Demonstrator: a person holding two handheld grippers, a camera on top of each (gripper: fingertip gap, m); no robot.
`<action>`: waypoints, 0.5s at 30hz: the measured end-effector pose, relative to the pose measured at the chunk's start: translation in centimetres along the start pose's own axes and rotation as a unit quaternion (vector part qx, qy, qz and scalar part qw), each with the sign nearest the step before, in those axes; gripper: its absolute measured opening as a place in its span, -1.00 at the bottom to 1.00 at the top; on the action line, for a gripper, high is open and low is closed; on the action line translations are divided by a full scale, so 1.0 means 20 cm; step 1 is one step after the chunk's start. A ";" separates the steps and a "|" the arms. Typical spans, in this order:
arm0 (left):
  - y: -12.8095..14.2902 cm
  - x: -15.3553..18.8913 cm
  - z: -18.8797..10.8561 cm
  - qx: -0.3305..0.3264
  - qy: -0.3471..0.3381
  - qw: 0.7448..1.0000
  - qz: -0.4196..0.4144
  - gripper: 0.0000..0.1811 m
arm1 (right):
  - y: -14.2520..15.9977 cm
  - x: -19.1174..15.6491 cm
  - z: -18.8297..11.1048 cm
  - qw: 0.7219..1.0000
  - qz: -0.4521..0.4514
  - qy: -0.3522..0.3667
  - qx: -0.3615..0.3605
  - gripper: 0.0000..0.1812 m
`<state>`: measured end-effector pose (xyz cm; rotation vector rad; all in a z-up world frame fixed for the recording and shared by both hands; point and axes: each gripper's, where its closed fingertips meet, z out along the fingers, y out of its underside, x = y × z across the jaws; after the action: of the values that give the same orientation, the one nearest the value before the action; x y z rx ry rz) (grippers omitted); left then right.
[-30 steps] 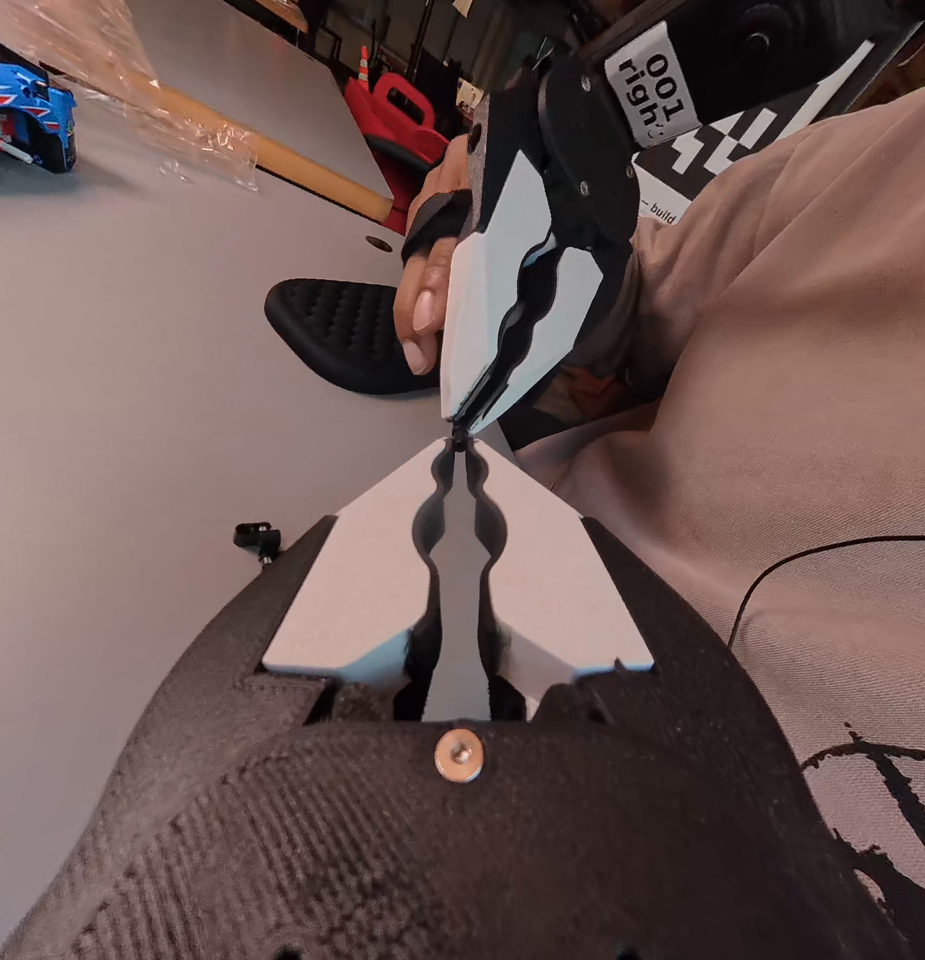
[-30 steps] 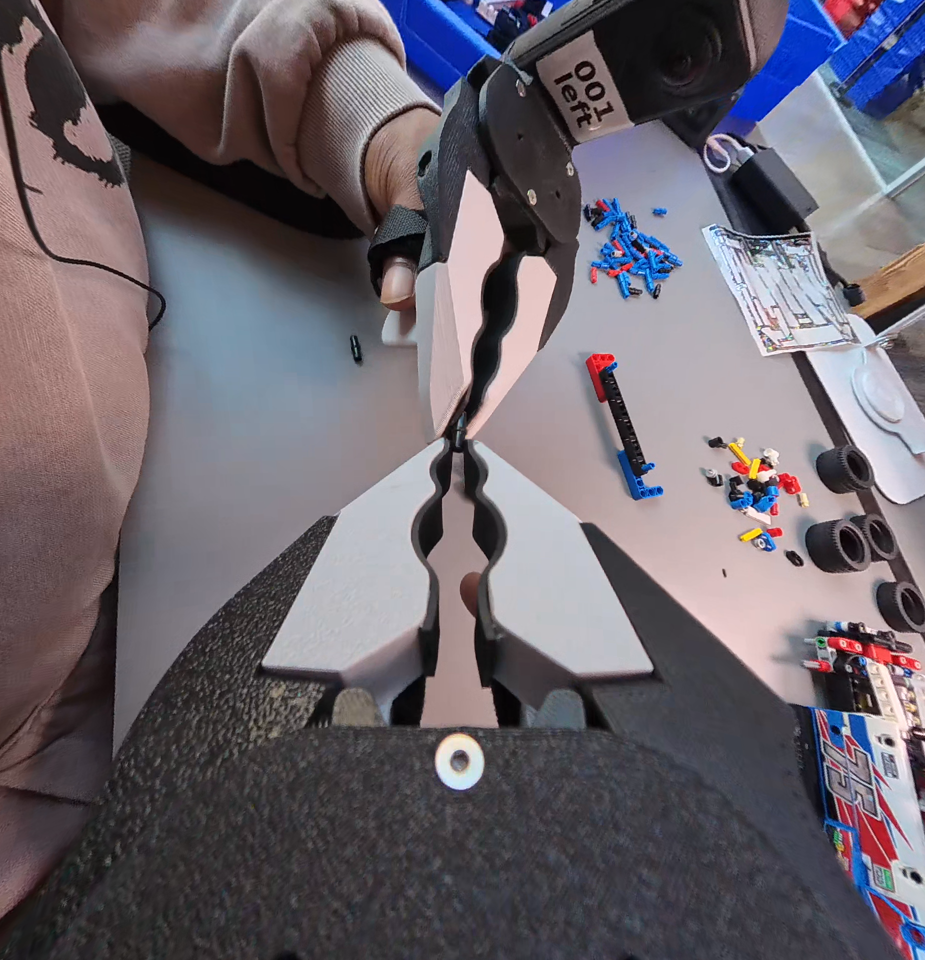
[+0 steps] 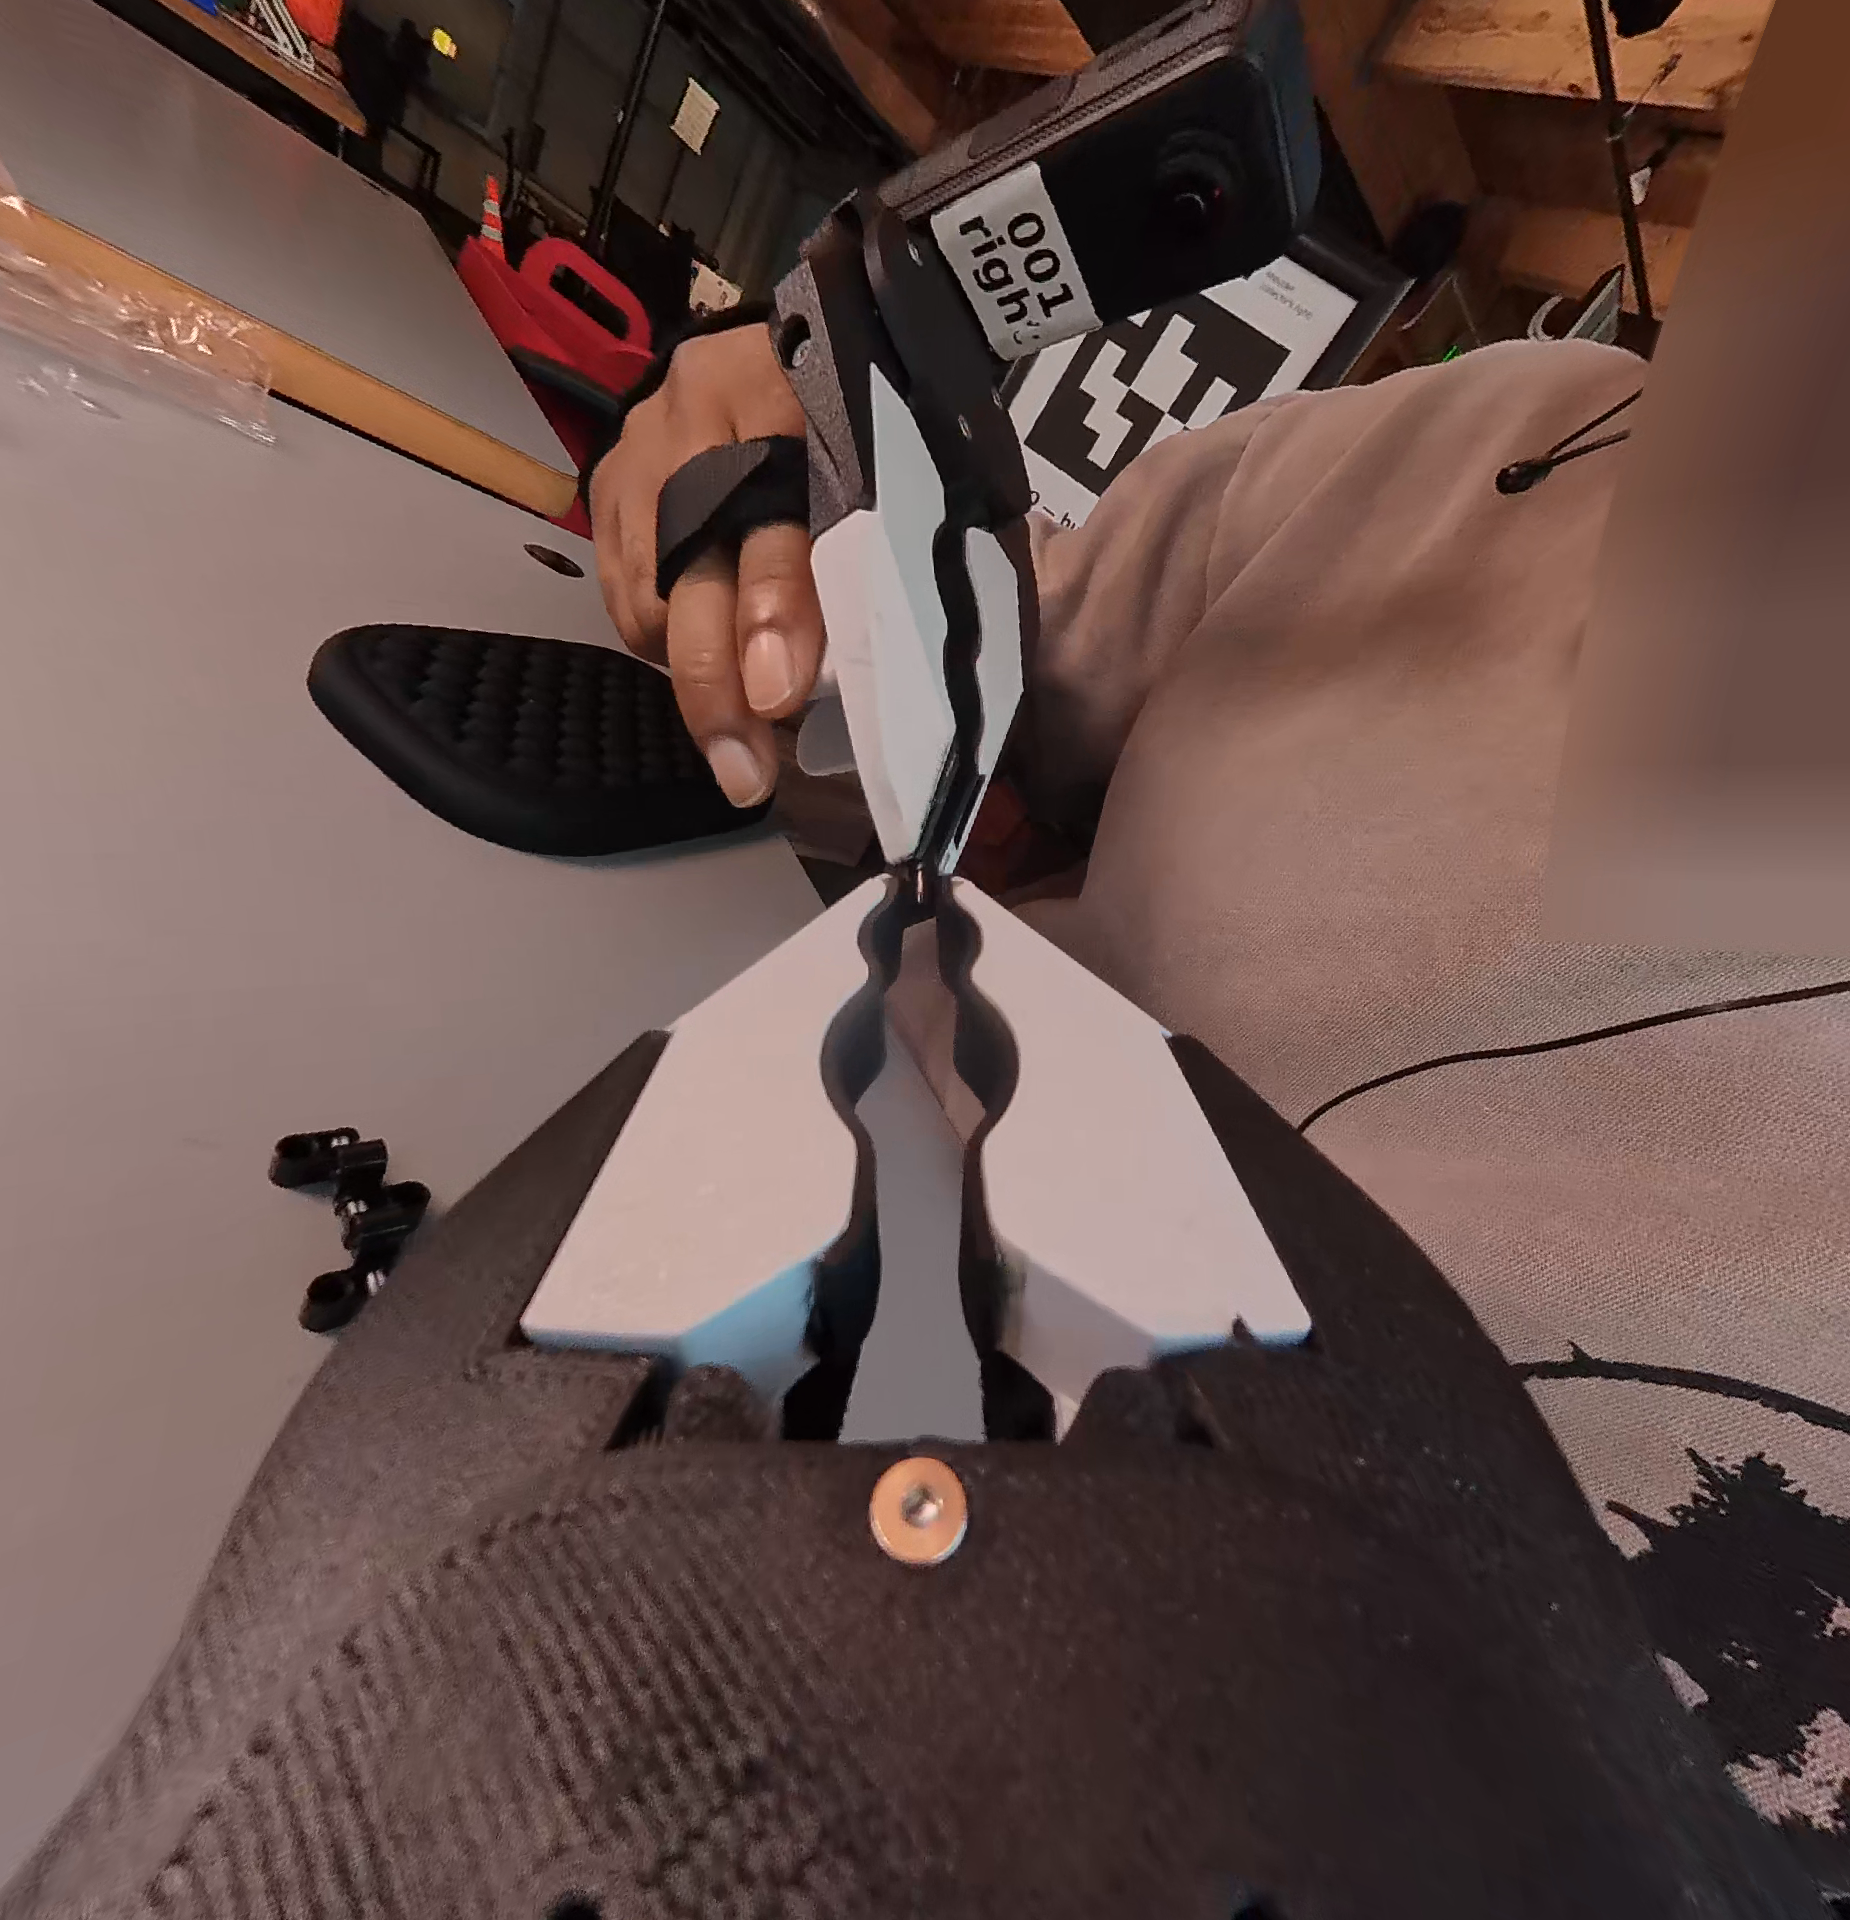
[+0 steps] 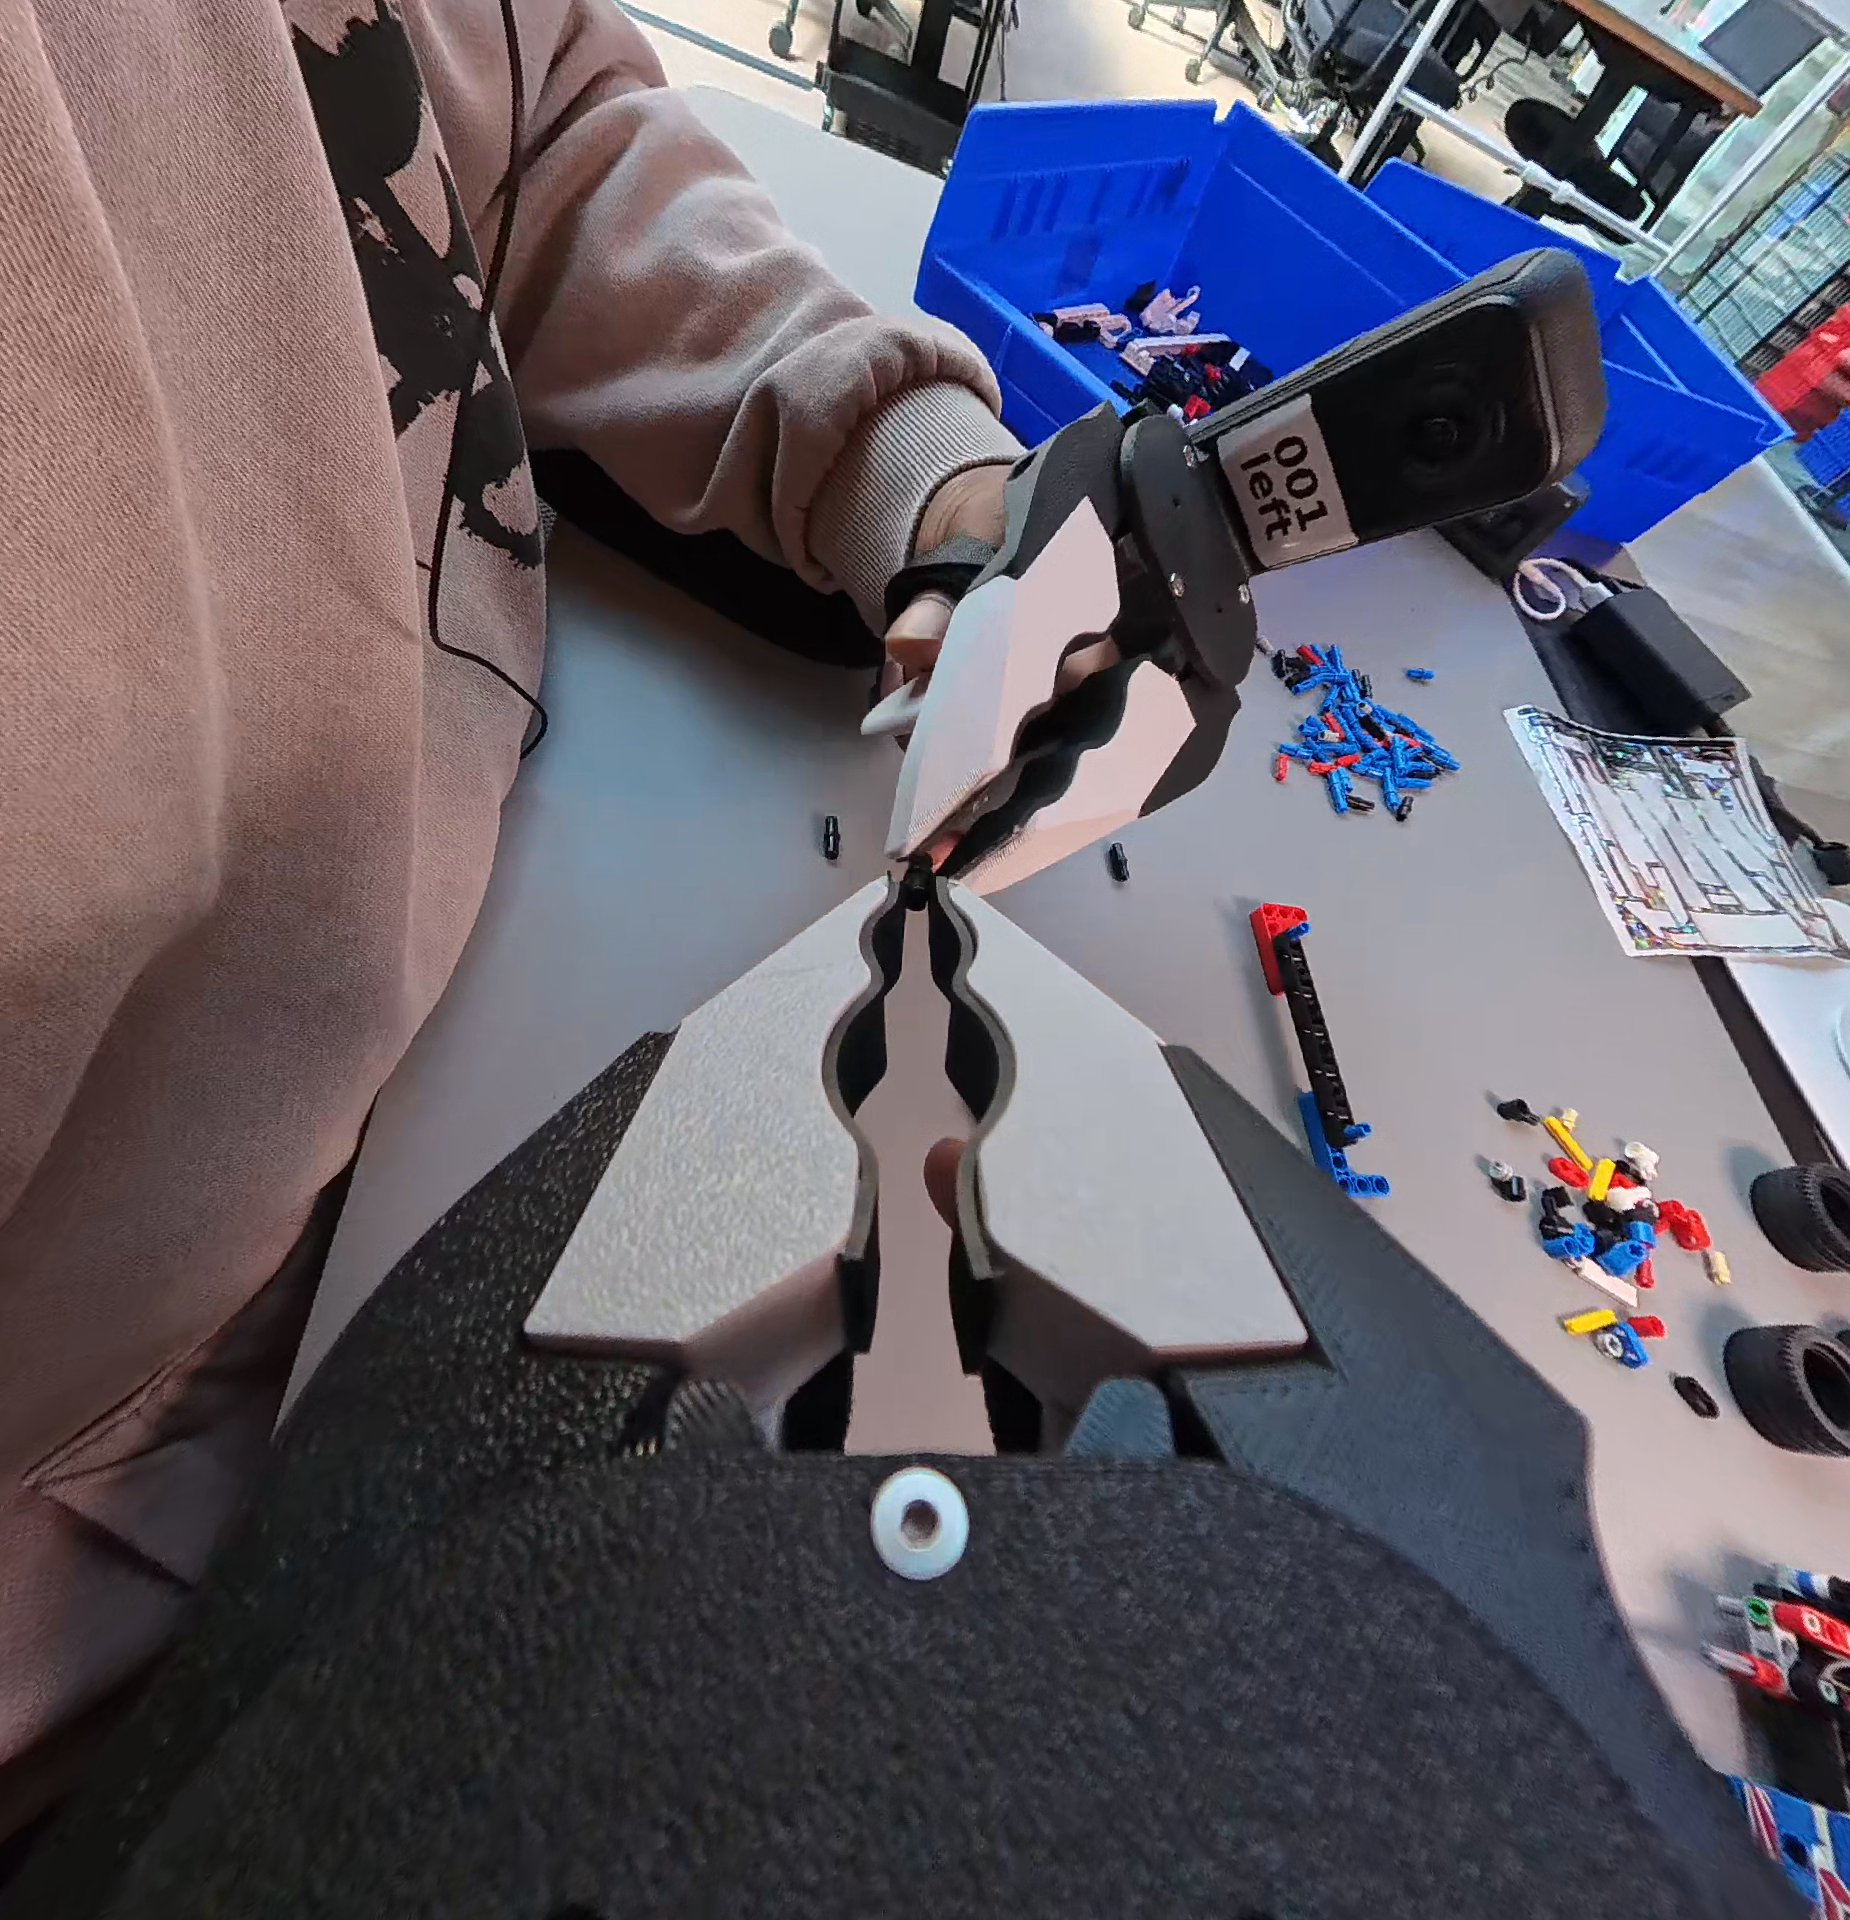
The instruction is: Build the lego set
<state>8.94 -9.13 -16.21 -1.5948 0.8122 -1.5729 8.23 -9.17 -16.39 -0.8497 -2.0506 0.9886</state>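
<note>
Meeting tip to tip above the table (image 4: 692, 748), just in front of the person's chest, the two grippers pinch a tiny black pin (image 4: 916, 885) between them. The right gripper (image 4: 916, 883) has its fingers drawn narrow, the tips closed on the pin's near end, and it points away from the body. The left gripper (image 4: 926, 854) comes down at a slant from the upper right, fingers likewise nearly together, its tips at the pin's far end; whether they truly clamp it I cannot tell. In the left wrist view the left gripper (image 3: 913, 896) points up toward the right one (image 3: 926, 857), which tilts down with a hand (image 3: 713, 582) wrapped round its grip, one finger through a black strap. A black joint piece (image 3: 349, 1210) lies on the table left of the left gripper. Farther right lie a black beam (image 4: 1316, 1049) with red and blue ends, loose bricks (image 4: 1607, 1226), tyres (image 4: 1814, 1216), a heap of blue pins (image 4: 1357, 743), a printed sheet (image 4: 1669, 842) and, beyond, blue bins (image 4: 1212, 260).
</note>
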 end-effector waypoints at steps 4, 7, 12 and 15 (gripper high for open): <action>0.01 0.00 0.01 -0.006 0.000 1.000 0.008 -0.97 | 0.00 0.00 0.00 1.000 0.003 -0.005 0.003 -0.97; 0.01 0.01 0.01 -0.012 0.004 1.000 0.005 -0.97 | 0.00 -0.01 0.01 1.000 -0.008 -0.006 0.002 -0.97; 0.02 0.02 0.01 -0.017 0.009 1.000 0.003 -0.97 | -0.01 -0.02 0.01 1.000 -0.012 -0.010 0.001 -0.97; 0.02 0.01 0.01 -0.017 0.008 1.000 0.001 -0.97 | 0.00 -0.02 0.01 1.000 -0.010 -0.012 -0.004 -0.97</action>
<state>9.24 -9.55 -16.45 -1.6067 0.8526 -1.5805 8.20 -9.58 -16.57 -0.8231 -2.0815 0.9838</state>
